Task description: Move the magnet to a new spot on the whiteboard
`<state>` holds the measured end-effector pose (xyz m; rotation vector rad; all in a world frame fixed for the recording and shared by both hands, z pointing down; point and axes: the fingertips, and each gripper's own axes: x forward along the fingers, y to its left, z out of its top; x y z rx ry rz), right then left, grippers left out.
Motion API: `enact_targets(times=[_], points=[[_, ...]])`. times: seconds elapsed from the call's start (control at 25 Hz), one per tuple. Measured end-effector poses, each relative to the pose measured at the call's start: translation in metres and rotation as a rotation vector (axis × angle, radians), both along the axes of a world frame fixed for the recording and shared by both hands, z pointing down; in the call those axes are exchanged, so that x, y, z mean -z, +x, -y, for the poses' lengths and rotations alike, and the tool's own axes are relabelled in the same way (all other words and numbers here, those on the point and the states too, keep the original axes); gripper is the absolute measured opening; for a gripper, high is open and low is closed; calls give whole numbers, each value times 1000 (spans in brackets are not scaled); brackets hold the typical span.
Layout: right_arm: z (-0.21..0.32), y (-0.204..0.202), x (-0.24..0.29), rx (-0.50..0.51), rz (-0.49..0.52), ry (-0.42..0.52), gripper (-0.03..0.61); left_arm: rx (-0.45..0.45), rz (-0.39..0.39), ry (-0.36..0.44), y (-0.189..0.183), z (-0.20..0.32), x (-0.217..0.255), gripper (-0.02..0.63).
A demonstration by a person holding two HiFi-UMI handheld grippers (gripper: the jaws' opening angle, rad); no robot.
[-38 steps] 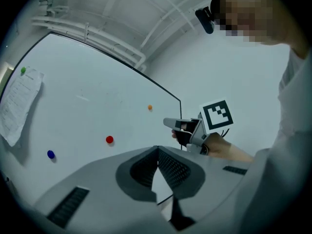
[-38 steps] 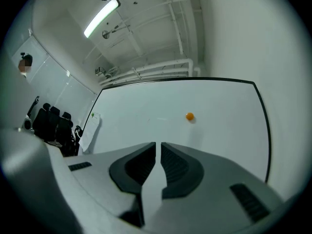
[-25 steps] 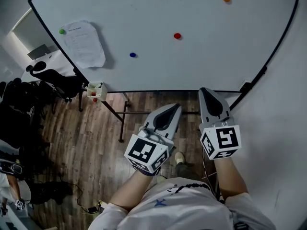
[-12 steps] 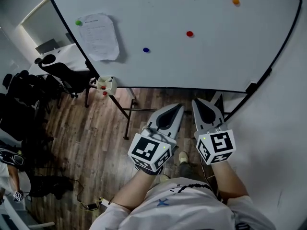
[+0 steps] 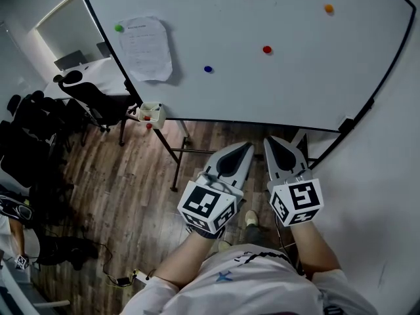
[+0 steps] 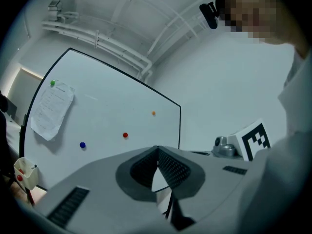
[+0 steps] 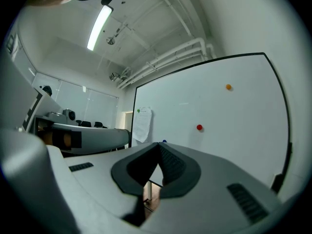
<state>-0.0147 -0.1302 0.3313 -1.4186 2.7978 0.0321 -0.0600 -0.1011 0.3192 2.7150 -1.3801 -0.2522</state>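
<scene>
The left hand-held gripper (image 5: 241,147) and the right hand-held gripper (image 5: 273,140) are both shut tight, with nothing in them. They are side by side, low down, apart from the whiteboard (image 5: 262,97). On it are 4 magnets: the red magnet (image 5: 267,49) in the middle, the blue magnet (image 5: 208,69) to its left, the orange magnet (image 5: 328,8) up high, and the green magnet (image 5: 119,27) at the top corner of the paper (image 5: 149,48).

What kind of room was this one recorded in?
Probably an office or meeting room: a big whiteboard on a stand, with a red magnet and a sheet of paper on it, black office chairs beside it, and a wood-look floor.
</scene>
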Motion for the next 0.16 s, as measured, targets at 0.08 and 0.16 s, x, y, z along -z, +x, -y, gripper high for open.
enact_targets(times=[0.08,0.16], points=[[-1,-1,0,3,-2,-2,14,0,-2,-2,-1,-1,1,11],[-2,-2,1,5,-5,-3,14,-1,-4,-3,-1,-1,2,11]])
